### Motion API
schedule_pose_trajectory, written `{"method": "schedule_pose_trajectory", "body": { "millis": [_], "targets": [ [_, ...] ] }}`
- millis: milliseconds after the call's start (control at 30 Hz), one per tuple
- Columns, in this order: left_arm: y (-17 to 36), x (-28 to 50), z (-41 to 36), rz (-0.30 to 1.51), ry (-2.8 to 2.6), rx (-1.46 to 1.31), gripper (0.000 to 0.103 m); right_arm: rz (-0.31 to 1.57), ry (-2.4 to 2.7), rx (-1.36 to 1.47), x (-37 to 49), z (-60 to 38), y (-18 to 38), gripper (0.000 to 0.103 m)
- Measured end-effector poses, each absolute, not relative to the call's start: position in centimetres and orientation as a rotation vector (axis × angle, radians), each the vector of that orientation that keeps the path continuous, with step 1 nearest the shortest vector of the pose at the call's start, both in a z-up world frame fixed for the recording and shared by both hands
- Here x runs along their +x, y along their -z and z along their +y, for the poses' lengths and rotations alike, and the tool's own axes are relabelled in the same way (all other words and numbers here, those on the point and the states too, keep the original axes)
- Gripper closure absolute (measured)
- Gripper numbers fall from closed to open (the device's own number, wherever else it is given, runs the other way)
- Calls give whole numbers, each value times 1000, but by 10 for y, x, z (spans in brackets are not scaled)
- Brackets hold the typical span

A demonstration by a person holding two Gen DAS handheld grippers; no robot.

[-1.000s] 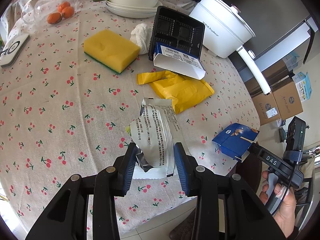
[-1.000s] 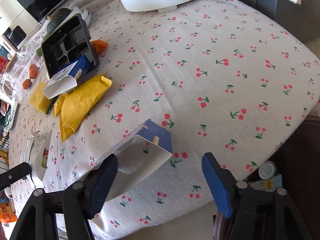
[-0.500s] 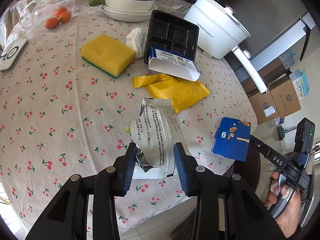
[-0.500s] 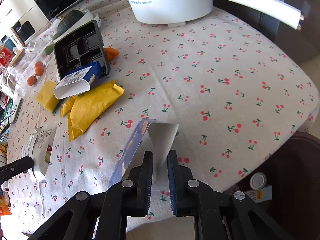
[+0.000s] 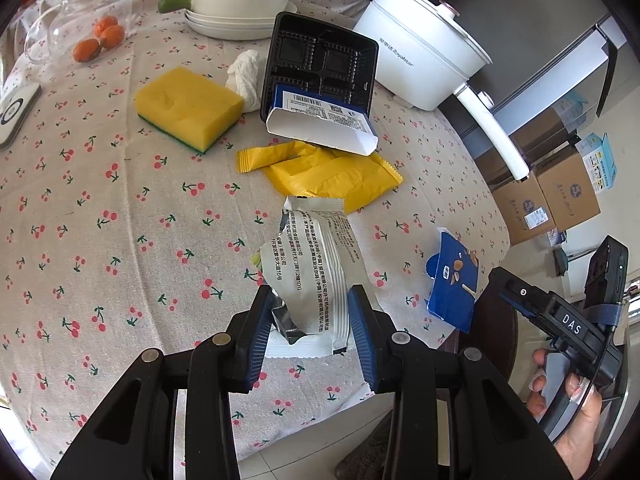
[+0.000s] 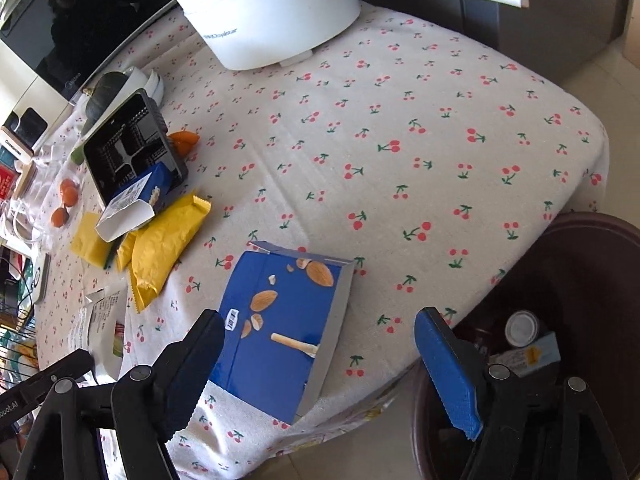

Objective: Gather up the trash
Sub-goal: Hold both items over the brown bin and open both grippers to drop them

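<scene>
Black tray (image 5: 320, 60): lower edge hidden behind the opened blue-and-white carton (image 5: 324, 124). Yellow wrappers (image 5: 332, 172) partly covered by that carton. Trash bin (image 6: 580, 320): cut off by frame edge; contents indistinct.

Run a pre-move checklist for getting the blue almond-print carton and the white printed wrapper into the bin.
1. Right hand-held gripper free of the carton: ok, jaws opening, pads not pressing it.
2. Blue almond-print cardboard carton within reach: ok, it sits at the table edge between the right jaws.
3. Left hand-held gripper on the white printed foil wrapper: ok, pads flank its lower end; firmness of grip cannot tell.
4. Dark brown round bin under the table edge: ok, open, trash already inside.
5. Path from carton to bin: ok, nothing stands between them.
6. Yellow plastic wrappers collected: not ok, they lie on the tablecloth.
</scene>
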State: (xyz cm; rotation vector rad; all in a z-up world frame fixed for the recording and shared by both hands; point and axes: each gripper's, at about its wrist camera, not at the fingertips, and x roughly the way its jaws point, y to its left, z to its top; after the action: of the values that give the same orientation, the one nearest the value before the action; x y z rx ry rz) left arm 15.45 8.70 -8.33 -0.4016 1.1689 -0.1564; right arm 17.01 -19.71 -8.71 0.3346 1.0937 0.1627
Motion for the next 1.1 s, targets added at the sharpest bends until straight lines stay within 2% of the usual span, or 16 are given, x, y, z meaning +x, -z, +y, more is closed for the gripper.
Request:
{"method": "schedule_pose_trajectory", "body": {
  "millis": [467,500,633,1100],
  "targets": [
    [89,147,113,1175,100,-351,63,1175,-72,80,189,-128,126,20],
    [89,147,113,1175,100,-350,63,1175,-68,62,189,-127,127,22],
    [87,145,111,1172,112,-346,63,1164,-95,59,186,-132,121,25],
    [74,139,58,1148,195,-241,63,1084,-71,104,154,-209,81,25]
  ]
}}
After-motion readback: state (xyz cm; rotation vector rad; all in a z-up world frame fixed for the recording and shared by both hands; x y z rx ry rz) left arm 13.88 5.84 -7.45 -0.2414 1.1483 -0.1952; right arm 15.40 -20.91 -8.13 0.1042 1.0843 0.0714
